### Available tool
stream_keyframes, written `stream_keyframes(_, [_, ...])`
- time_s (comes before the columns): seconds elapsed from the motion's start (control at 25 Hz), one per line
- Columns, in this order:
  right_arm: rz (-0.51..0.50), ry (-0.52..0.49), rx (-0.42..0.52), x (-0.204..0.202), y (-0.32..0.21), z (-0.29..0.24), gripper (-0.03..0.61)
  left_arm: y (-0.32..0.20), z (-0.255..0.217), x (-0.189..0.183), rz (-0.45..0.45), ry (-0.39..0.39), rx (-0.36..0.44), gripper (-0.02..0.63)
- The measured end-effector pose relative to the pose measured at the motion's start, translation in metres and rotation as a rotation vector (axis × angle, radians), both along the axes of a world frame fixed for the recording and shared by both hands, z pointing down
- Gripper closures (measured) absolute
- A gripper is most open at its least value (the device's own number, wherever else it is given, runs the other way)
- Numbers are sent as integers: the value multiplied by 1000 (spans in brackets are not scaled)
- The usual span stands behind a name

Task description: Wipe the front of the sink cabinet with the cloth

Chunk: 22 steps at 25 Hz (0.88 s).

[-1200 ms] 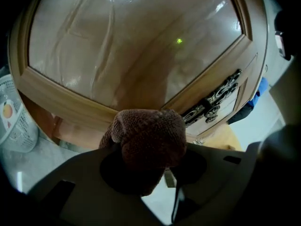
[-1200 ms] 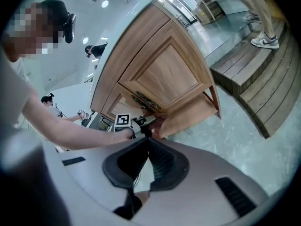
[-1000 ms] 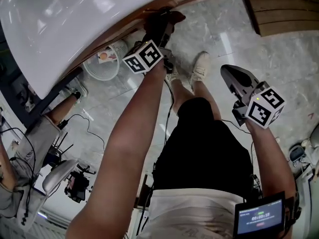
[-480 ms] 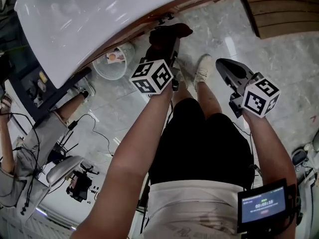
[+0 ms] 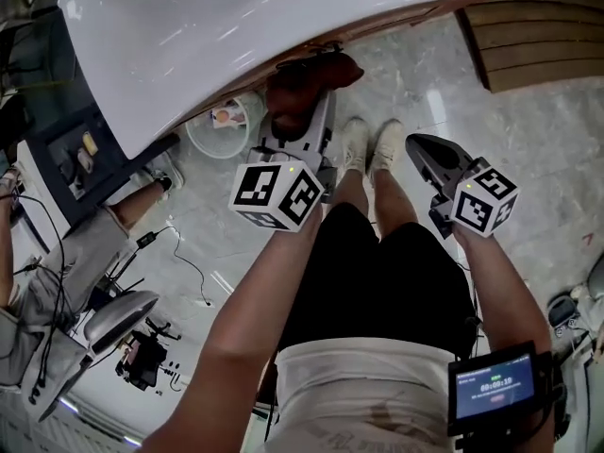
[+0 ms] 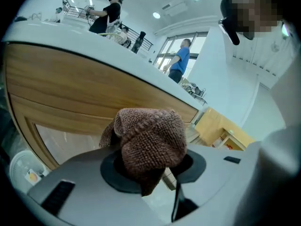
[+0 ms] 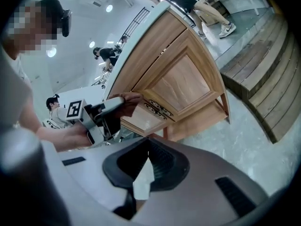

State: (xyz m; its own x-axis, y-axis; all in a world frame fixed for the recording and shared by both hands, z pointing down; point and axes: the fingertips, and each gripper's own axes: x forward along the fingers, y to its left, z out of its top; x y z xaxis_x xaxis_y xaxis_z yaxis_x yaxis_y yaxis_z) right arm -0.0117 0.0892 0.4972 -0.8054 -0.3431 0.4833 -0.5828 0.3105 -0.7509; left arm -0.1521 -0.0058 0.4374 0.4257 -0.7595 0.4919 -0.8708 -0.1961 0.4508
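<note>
A brown knitted cloth [image 6: 150, 140] is bunched between the jaws of my left gripper [image 6: 151, 166], which is shut on it. In the head view the cloth [image 5: 311, 75] sits under the white sink counter [image 5: 283, 17], against the wooden cabinet front [image 5: 377, 17]. The right gripper view shows the left gripper [image 7: 106, 113] pressing the cloth [image 7: 123, 99] to the cabinet's lower rail [image 7: 155, 108]. My right gripper [image 5: 417, 142] hangs to the right above the floor, away from the cabinet, shut and holding nothing [image 7: 145, 166].
A white bucket [image 5: 219, 125] stands on the marble floor under the counter. Wooden steps [image 5: 528, 22] lie at the back right. A seated person [image 5: 90, 239], cables and a stool [image 5: 118, 317] are at the left. My own legs and shoes [image 5: 373, 144] stand before the cabinet.
My left gripper and the cloth have slid down and back along the cabinet front. The right gripper has stayed almost where it was.
</note>
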Motion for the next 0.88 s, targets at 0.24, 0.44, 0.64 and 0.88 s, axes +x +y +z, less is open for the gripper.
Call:
stream_keyframes(0.24, [30,49,-2,-8,9,-14,566,-13,-47,-9,-52,96,82,466])
stream_keyframes(0.44, [50,63,8,-32,14,-27,566,-19,-66,-12,-54,186,90,465])
stream_keyframes(0.64, [63,59,52,-45,-1,-35,566,-23,-70,-8,-15,218,86,466])
stream_keyframes(0.88, [63,46,73,-26,-16,-39,566,-28,-74,12,-26,234,91,466])
